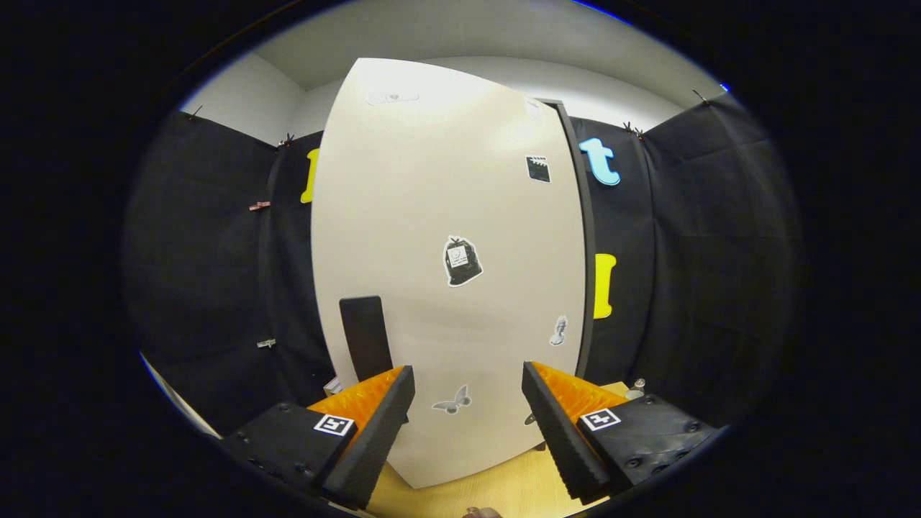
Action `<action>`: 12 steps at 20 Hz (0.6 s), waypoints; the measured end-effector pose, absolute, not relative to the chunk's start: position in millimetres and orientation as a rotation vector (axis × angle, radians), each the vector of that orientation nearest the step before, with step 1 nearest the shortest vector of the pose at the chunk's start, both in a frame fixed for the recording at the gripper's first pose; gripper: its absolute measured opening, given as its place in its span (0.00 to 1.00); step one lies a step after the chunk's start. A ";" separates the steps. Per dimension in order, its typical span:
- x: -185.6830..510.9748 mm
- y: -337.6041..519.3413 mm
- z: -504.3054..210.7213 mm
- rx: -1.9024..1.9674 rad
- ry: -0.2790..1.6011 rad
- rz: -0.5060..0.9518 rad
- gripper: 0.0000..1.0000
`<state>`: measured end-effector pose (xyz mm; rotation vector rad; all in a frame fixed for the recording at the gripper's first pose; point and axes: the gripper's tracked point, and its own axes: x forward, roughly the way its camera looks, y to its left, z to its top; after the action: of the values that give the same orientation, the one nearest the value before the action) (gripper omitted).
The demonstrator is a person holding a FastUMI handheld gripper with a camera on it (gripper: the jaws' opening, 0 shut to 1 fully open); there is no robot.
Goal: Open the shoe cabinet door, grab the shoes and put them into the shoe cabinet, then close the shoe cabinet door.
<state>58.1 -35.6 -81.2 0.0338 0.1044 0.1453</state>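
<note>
The shoe cabinet's cream door (446,237) stands straight ahead of my gripper (468,392), filling most of the space beyond the fingers. Several small stickers dot its face, among them a dark bag shape (461,260) near the middle and a butterfly (452,401) low down between the fingers. A black flat handle (365,337) sits on the door's lower left, just above and behind the left finger (381,417). The gripper is open, with nothing between its fingers. The door looks shut against the dark cabinet edge (584,237) on its right.
The cabinet stands on a light wooden surface (496,485) that runs under the fingers. Black cloth walls (209,273) close in on both sides. A small metal fitting (636,389) sits on the wood beyond the right finger.
</note>
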 end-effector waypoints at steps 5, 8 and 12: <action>53.7 -17.1 -82.5 0.007 0.113 0.162 0.98; 46.0 -11.0 -77.8 0.013 0.100 0.172 0.98; 33.1 -5.5 -74.6 0.014 0.095 0.178 0.98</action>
<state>33.1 -5.5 -74.6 0.0139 0.0951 0.1776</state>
